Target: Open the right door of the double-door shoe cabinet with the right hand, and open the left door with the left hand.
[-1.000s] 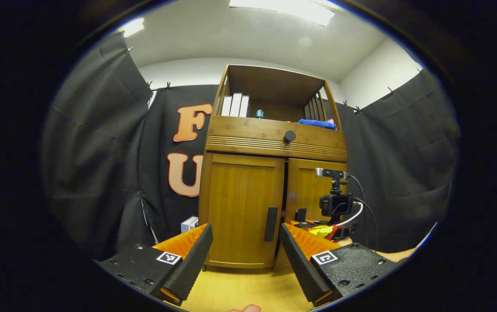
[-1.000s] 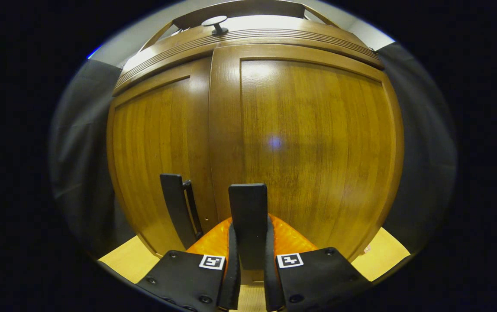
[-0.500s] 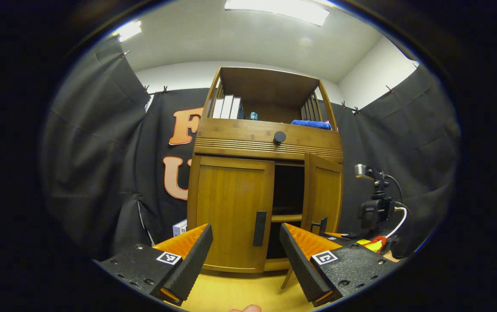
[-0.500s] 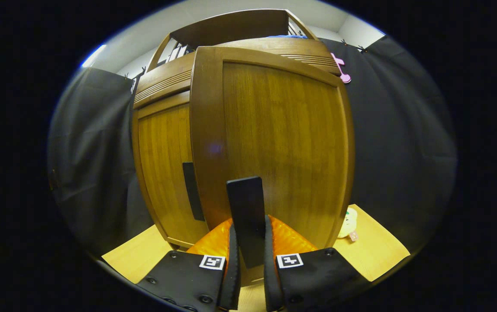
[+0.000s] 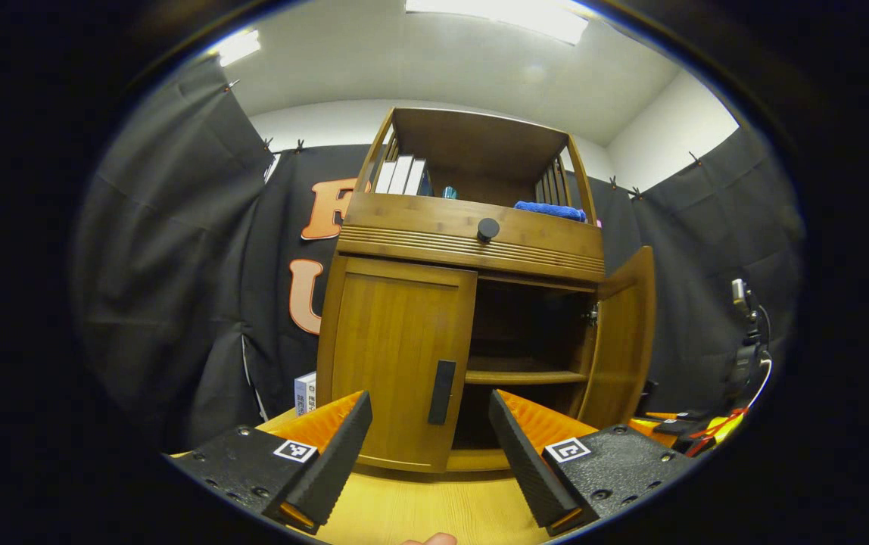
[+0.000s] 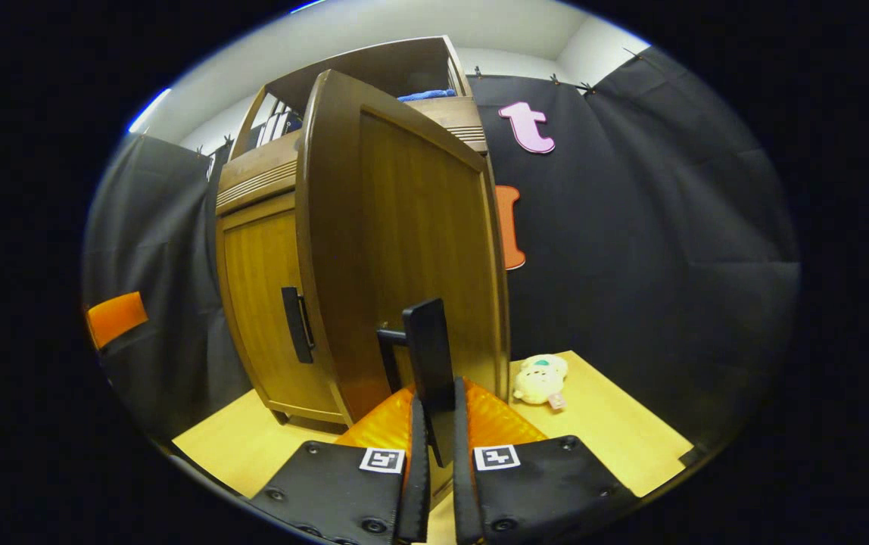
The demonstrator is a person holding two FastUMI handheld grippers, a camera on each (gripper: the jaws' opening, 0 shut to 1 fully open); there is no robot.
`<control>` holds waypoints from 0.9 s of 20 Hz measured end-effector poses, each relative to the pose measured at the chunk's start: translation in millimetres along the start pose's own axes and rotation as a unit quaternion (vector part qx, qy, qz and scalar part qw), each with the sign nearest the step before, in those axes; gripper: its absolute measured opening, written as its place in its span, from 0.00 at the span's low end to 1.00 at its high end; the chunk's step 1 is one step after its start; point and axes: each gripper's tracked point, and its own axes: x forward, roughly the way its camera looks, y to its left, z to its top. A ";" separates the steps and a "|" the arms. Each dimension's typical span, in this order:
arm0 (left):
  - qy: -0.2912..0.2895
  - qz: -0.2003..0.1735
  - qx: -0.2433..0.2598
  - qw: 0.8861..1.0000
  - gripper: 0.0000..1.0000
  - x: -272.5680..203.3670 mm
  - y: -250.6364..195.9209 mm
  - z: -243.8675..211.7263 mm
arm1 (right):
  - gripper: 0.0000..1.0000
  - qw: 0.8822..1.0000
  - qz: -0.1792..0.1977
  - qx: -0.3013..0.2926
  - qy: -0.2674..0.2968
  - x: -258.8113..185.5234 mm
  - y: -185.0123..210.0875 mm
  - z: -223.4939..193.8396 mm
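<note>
- The shoe cabinet (image 5: 472, 250) stands on a pale wooden floor (image 5: 434, 507) at the centre of the left gripper view, against the booth's black cloth wall (image 5: 169, 288).
- Its right door (image 5: 624, 341) is swung wide open at about 3 o'clock from the cabinet's middle, showing a dark interior with one shelf board (image 5: 525, 376).
- The left door (image 5: 397, 356) is shut, its dark vertical handle (image 5: 442, 381) sitting at the door's 4 o'clock edge.
- The left gripper (image 5: 431, 462) hovers apart from the cabinet, jaws spread wide with nothing between them; the left door's handle appears in the gap, farther off.
- Each of its finger bases carries a small square black-and-white coded marker; no words can be read on them.
- In the right gripper view, the right gripper (image 6: 434, 454) has its jaws drawn narrow, both fingers pressing on the right door's handle (image 6: 428, 356).
- The opened door panel rises toward 12 o'clock from that handle.
- A drawer front with a round dark knob (image 5: 488, 228) sits above the doors.
- The open top shelf holds pale upright books (image 5: 402, 175), a small teal item and a folded blue cloth (image 5: 552, 210).
- A small cream plush toy (image 6: 540, 378) lies on the floor at 3 o'clock of the held handle.
- A small box (image 5: 304, 392) with print too small to read stands at the cabinet's 8 o'clock.
</note>
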 end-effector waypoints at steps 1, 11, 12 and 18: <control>0.000 0.006 0.003 1.000 0.95 2.4 1.4 -0.1 | 0.20 1.000 -0.008 -0.004 0.002 -3.5 -8.7 0.8; -0.008 0.039 0.023 0.999 0.92 0.2 2.5 0.2 | 0.07 1.000 -0.019 -0.012 0.002 -16.0 -65.4 4.8; -0.010 0.039 0.025 0.999 0.95 0.9 1.2 0.8 | 0.01 1.000 -0.020 -0.014 0.001 -16.1 -72.6 5.1; -0.015 0.040 0.031 0.999 0.92 1.4 -4.0 3.3 | 0.01 1.000 -0.005 -0.012 -0.005 -17.3 -103.7 5.6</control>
